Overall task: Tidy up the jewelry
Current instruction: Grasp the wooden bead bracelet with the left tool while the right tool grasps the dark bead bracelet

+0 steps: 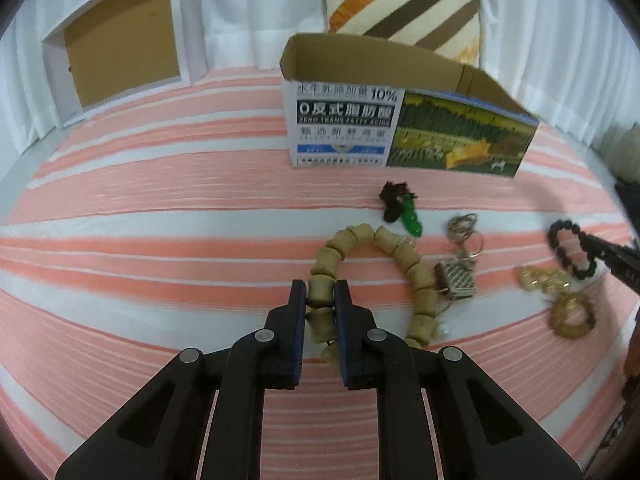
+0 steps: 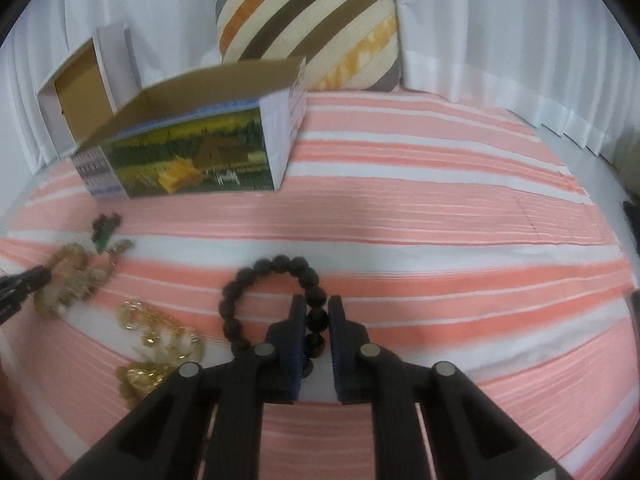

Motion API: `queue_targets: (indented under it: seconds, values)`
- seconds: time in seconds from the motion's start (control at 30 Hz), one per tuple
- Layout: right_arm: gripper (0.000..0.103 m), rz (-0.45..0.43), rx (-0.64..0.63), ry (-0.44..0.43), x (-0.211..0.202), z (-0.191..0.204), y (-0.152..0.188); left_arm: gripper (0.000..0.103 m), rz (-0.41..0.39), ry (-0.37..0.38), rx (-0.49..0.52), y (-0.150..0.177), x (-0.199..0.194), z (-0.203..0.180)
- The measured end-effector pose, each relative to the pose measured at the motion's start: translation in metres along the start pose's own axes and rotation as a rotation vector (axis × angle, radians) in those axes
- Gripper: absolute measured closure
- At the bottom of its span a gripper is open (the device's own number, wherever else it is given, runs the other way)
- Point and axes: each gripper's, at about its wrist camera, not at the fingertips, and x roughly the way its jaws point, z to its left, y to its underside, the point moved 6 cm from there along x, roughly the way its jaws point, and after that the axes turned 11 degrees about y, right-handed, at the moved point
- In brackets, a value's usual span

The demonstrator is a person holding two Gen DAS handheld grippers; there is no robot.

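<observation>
Grippers pinch beads: left (image 1: 321, 294) chunky tan bracelet (image 1: 376, 276), right (image 2: 318, 310) round black bracelet (image 2: 272, 304)

Matt wood is suggested by the pale bead bracelet (image 1: 376, 276); the dark bead bracelet (image 2: 276, 300) looks semi-matt. Printed cardboard forms the box (image 1: 400, 136), ribbed cloth the striped cover (image 1: 160, 240).

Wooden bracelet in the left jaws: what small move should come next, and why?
Probably lift the wooden bracelet and carry it toward the open printed box. The left gripper is already shut on one bead, most of the loop lies on the striped cloth, and the box stands open behind it.
</observation>
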Motion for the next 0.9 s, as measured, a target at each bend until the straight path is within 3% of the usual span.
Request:
queue_targets:
  seconds: [0.43, 0.9]
  values:
    - [0.092, -0.070, 0.047, -0.065, -0.041, -0.009, -0.024, 0.091, -0.070, 0.069, -0.044, -0.019, -0.051, -0.007]
    - [0.092, -0.152, 0.026, -0.108, -0.084, 0.007, -0.045, 0.091, -0.101, 0.052, -0.044, -0.031, -0.077, -0.005]
